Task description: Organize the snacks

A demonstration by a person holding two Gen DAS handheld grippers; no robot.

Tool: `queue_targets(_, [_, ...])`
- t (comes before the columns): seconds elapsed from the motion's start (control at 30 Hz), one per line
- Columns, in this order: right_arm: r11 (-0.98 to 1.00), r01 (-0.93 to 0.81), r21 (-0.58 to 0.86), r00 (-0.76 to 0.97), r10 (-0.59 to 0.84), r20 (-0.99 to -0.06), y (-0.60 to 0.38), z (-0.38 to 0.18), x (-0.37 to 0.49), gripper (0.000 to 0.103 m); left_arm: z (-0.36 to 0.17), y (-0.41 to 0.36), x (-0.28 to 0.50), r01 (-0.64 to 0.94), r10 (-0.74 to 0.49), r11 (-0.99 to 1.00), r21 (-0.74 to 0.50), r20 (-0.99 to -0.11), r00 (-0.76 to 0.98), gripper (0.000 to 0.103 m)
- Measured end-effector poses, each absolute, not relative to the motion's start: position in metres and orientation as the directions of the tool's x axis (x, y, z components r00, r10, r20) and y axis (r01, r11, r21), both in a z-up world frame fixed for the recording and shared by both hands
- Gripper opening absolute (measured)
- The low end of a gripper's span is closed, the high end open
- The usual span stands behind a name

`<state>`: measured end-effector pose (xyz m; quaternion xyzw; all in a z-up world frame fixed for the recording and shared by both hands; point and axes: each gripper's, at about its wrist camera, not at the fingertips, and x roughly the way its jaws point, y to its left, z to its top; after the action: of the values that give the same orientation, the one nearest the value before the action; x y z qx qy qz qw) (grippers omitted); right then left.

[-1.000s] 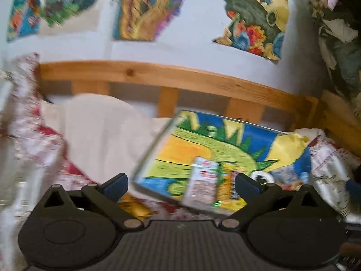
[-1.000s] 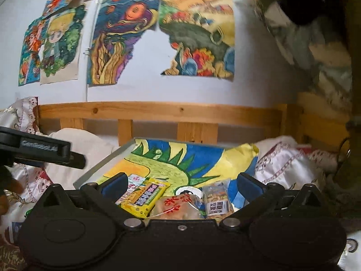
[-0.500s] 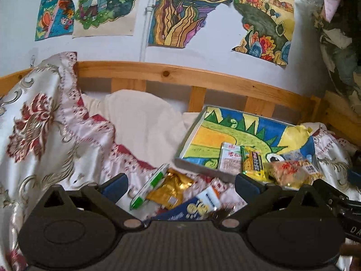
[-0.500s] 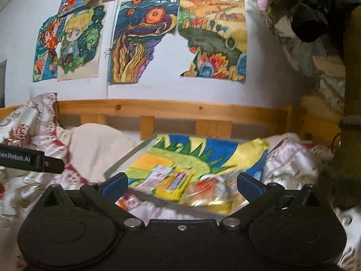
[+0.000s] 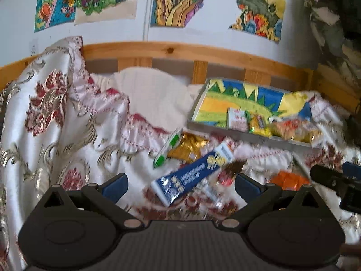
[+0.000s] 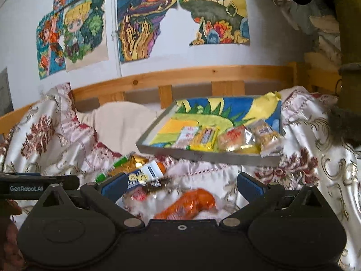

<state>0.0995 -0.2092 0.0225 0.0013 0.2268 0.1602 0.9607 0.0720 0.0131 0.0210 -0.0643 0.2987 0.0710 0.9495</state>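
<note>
On the floral bedspread [image 5: 67, 117], loose snacks: blue packet [image 5: 191, 176], gold packet [image 5: 188, 145], green-white stick [image 5: 168, 150], orange packet [image 6: 191, 204]. Tray [image 6: 203, 155] behind them, against the wooden rail, holds four packets. Left gripper [image 5: 180, 184] and right gripper [image 6: 180, 185] both spread apart, empty, hovering over the loose pile.
</note>
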Motion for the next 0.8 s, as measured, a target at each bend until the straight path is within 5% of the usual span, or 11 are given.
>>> queue_targets(0.37, [0.944,-0.316,0.089,0.766,0.31,-0.563,-0.201,0.002,0.097,0.102,0.006,0.02,0.056,-0.2,0.139,0.979,-0.035,-0.605,0.784,0.102])
queue_targets(0.8, [0.936,-0.34,0.084,0.739,0.322,-0.592,-0.197,-0.004,0.099,0.102,0.006,0.019,0.055,-0.208,0.144,0.977,-0.041,-0.593,0.792,0.102])
